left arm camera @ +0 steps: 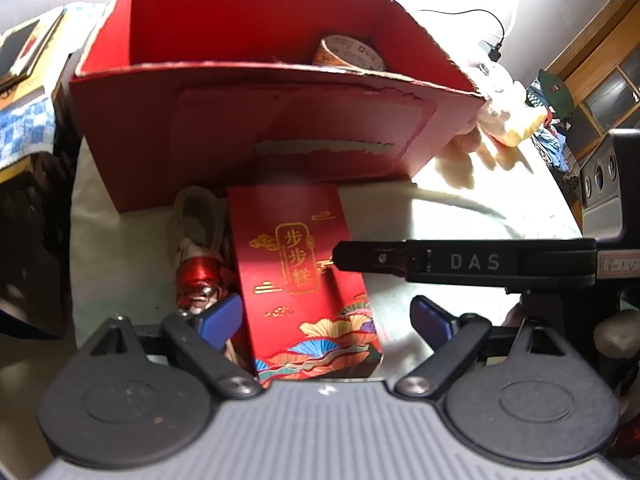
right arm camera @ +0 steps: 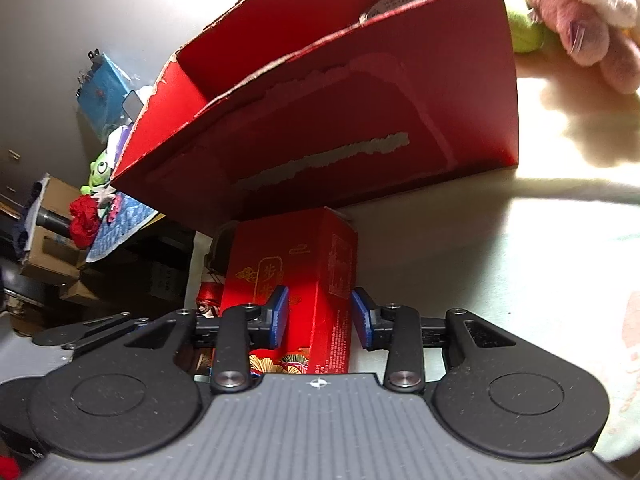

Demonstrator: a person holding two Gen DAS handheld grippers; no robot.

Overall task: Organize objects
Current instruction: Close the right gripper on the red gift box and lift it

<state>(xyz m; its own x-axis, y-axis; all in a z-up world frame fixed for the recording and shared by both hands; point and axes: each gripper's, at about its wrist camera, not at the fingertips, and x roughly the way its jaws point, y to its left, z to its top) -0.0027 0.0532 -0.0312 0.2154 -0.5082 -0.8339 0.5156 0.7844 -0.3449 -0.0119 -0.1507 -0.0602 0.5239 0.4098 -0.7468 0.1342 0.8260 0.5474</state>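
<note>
Two grippers hover at a small red carton [right arm camera: 298, 276] lying before the open red box [left arm camera: 280, 136]: right gripper [right arm camera: 320, 320] straddling its stiff, likely light sides without visibly pressing, left gripper [left arm camera: 326, 320] spread wide.

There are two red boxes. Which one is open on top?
The big red cardboard box at the back: its torn top is open, with a tape roll inside. The small red gift box with gold writing is closed.
</note>
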